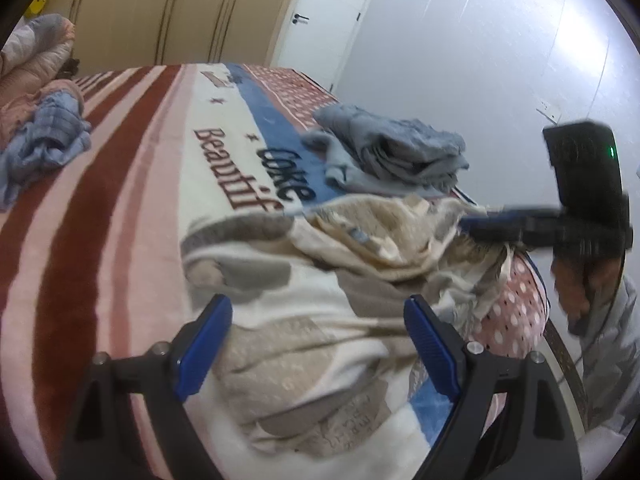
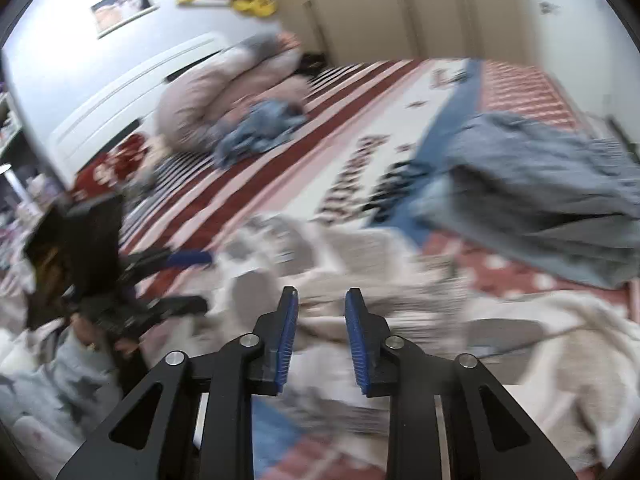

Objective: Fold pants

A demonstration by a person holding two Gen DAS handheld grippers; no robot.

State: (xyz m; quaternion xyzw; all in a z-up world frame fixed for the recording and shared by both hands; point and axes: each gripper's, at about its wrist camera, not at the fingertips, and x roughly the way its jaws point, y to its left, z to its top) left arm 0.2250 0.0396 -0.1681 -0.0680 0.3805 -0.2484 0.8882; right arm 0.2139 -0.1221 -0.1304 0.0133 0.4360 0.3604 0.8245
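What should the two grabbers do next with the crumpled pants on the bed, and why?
Probably lower the left gripper onto the cream patterned pants and pinch an edge. Its jaws stand wide open above the cloth, holding nothing, and the pants lie bunched on the striped blanket. The right gripper also looks empty, so nothing can be folded yet.

Left hand-held gripper point(image 1: 316, 344) gapes wide; right point(image 2: 321, 336) narrowly parted.

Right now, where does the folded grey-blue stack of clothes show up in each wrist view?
Left wrist: folded grey-blue stack sits upper centre-right, on the blanket's blue stripe, beyond the beige patterned pants.
Right wrist: the stack fills the right side, blurred.
Shared landmark: the crumpled blue garment by the pink bedding.
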